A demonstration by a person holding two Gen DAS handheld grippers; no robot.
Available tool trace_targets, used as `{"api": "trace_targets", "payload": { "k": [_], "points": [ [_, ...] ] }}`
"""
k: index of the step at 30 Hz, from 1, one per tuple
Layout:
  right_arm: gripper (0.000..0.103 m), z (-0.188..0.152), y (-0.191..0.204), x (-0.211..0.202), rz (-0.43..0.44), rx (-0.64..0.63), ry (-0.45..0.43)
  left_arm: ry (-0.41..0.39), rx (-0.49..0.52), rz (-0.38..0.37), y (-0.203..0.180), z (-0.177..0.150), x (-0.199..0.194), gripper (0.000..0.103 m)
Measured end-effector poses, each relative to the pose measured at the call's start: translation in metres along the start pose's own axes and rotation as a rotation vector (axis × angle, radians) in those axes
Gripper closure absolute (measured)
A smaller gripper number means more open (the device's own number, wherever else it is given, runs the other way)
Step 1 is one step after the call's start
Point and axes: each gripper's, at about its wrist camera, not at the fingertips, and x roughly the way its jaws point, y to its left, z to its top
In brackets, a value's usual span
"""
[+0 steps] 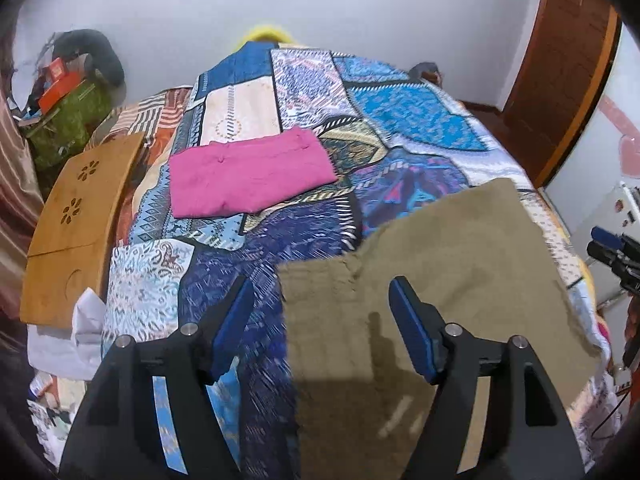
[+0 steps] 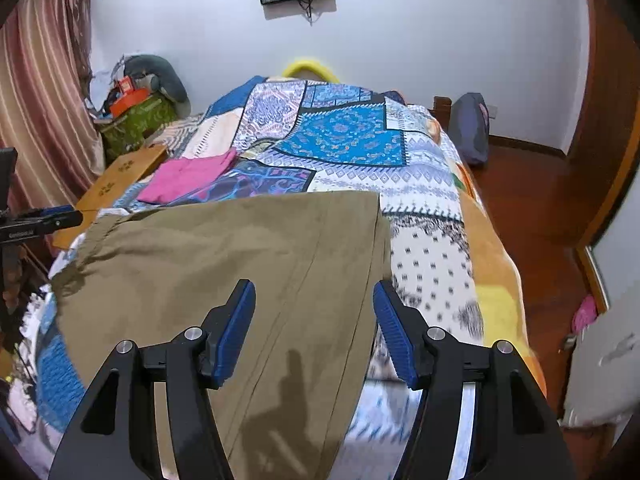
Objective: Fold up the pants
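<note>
Right now I have both tongs spread apart with nothing between their blue pads; the left gripper hangs above the near-left edge of the olive-brown cotton pants, and the right gripper hangs above their right edge. Neither pair of pads touches the cloth from what I can see; the shadow of each tool falls on the fabric just below it. Those pants lie spread flat on the near end of the bed, on the blue, white and purple patchwork bedspread; a seam runs lengthwise down them in the right wrist view. Further up the bed, towards the left side, sits a folded magenta-pink garment, well apart from the brown pants. Beside the bed on the left stands a small wooden lap table with flower-shaped cut-outs; behind it is a green patterned bag with an orange box on top.
</note>
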Motion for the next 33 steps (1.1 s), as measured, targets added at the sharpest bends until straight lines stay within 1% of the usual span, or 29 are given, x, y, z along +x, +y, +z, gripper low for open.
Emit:
{"api": "trace_targets", "payload": {
  "k": [3,5,6,10,12,15,18,19,20,21,22,23,24,25,26,27,28,29,30,31,32,33],
  "points": [
    [0.046,0.013,0.005,0.025,0.041,-0.045,0.025,0.042,-0.014,-0.006,0.008,0.005,0.024,0.033],
    [0.046,0.021,0.008,0.041,0.049,-0.075,0.031,0.076,-0.040,-0.014,0.016,0.007,0.040,0.033],
    [0.046,0.026,0.007,0.052,0.038,-0.084,0.027,0.086,-0.052,-0.020,0.018,0.007,0.046,0.033],
    [0.046,0.039,-0.007,0.086,0.016,-0.069,0.019,0.104,-0.121,-0.083,0.032,0.005,0.064,0.032],
    [0.046,0.045,-0.019,0.107,-0.034,-0.064,0.045,0.106,-0.134,-0.095,0.034,0.006,0.069,0.031],
    [0.046,0.050,-0.037,0.134,-0.063,-0.024,0.089,0.099,-0.134,-0.099,0.035,0.004,0.071,0.031],
    [0.047,0.049,-0.049,0.152,-0.005,0.044,0.131,0.088,-0.133,-0.080,0.035,0.003,0.073,0.030],
    [0.050,0.048,-0.050,0.156,0.017,0.051,0.133,0.085,-0.142,-0.071,0.036,0.003,0.074,0.030],
    [0.056,0.046,-0.048,0.158,0.023,0.039,0.138,0.085,-0.151,-0.061,0.037,0.003,0.076,0.030],
    [0.056,0.045,-0.044,0.159,0.006,0.014,0.135,0.079,-0.159,-0.009,0.039,0.003,0.077,0.031],
    [0.057,0.044,-0.039,0.159,-0.017,-0.011,0.137,0.060,-0.150,0.113,0.042,0.003,0.077,0.037],
    [0.057,0.044,-0.036,0.159,-0.033,-0.023,0.142,0.057,-0.138,0.234,0.046,0.002,0.080,0.043],
    [0.057,0.044,-0.036,0.159,-0.042,-0.023,0.144,0.091,-0.149,0.332,0.055,0.000,0.087,0.055],
    [0.057,0.044,-0.035,0.158,-0.049,-0.019,0.149,0.146,-0.200,0.293,0.070,-0.004,0.093,0.057],
    [0.057,0.045,-0.035,0.156,-0.059,-0.021,0.153,0.190,-0.271,0.167,0.084,-0.009,0.096,0.057],
    [0.057,0.047,-0.033,0.153,-0.072,-0.035,0.158,0.206,-0.315,0.085,0.092,-0.012,0.096,0.057],
    [0.056,0.048,-0.031,0.148,-0.090,-0.053,0.162,0.199,-0.339,0.034,0.097,-0.015,0.090,0.057],
    [0.053,0.050,-0.028,0.141,-0.118,-0.069,0.165,0.177,-0.325,0.034,0.096,-0.016,0.083,0.057],
    [0.053,0.051,-0.028,0.138,-0.128,-0.073,0.164,0.148,-0.288,0.057,0.093,-0.015,0.074,0.056],
    [0.053,0.053,-0.024,0.128,-0.118,-0.068,0.153,0.126,-0.244,0.077,0.086,-0.012,0.066,0.053],
    [0.052,0.054,-0.023,0.122,-0.094,-0.055,0.141,0.109,-0.210,0.078,0.079,-0.010,0.058,0.052],
    [0.048,0.055,-0.020,0.112,-0.054,-0.036,0.124,0.089,-0.182,0.067,0.071,-0.006,0.051,0.049]
  ]
}}
